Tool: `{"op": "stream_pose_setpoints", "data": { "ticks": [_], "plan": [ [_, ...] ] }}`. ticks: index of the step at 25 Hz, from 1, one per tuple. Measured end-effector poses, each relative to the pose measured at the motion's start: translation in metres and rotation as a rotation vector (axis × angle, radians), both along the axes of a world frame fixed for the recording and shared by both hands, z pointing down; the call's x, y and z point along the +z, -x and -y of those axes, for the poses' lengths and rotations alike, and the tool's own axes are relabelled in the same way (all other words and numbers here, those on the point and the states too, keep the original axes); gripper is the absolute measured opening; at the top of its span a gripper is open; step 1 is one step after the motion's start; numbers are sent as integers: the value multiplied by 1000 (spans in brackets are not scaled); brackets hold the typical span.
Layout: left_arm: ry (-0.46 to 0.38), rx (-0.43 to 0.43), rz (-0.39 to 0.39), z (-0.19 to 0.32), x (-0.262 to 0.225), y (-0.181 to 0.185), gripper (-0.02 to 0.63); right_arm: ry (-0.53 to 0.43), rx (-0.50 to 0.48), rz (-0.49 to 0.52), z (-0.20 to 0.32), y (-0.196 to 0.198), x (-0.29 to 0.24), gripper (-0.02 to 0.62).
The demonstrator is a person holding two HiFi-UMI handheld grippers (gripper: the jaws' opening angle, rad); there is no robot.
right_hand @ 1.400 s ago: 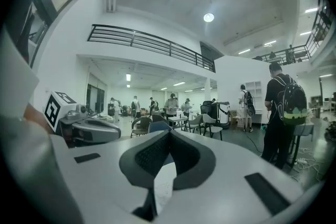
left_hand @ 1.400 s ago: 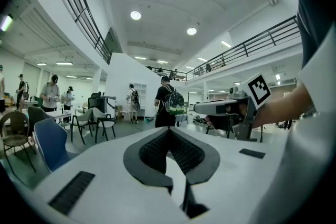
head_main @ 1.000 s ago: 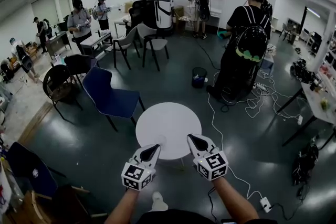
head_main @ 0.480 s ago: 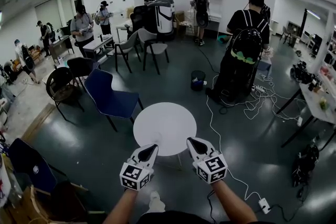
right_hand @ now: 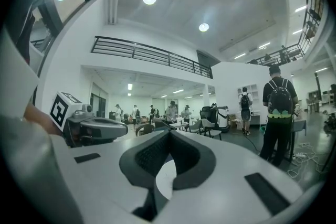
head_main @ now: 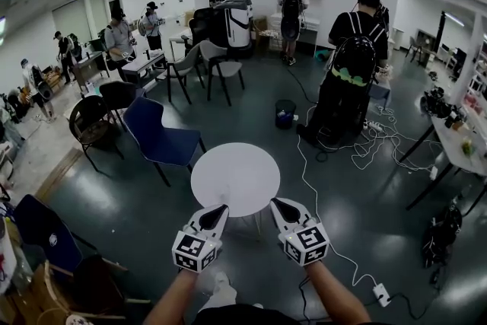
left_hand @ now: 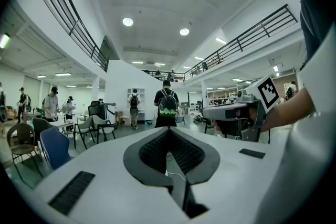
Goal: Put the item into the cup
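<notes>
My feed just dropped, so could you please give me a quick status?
Left claw shut, empty; right claw shut, empty. No cup or item in view. Round white table ahead, top bare; nothing in the way.

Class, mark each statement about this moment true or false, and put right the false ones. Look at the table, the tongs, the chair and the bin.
1. A cup stands on the round white table. False: its top shows nothing on it.
2. The left tongs and the right tongs are both shut, with nothing between them. True.
3. A blue chair stands left of the table in the head view. True.
4. The black bin sits on the table. False: it stands on the floor beyond the table.
</notes>
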State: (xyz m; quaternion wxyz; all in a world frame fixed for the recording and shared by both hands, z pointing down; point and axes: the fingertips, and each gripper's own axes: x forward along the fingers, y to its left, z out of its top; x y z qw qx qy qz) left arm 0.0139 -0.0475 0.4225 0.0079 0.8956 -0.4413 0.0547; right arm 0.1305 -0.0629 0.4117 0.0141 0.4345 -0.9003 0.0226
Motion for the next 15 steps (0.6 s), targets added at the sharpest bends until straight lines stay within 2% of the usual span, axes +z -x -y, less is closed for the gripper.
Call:
{"op": "stream_pose_setpoints", "data": {
  "ticks": [5,15],
  "plan": [
    [1,-11,2,-19,2,0,17,2,-11,2,-17,-1,5,17],
    [16,-53,-5,-40,1,23,15,7,-30,29,-31,15,1,17]
  ]
}}
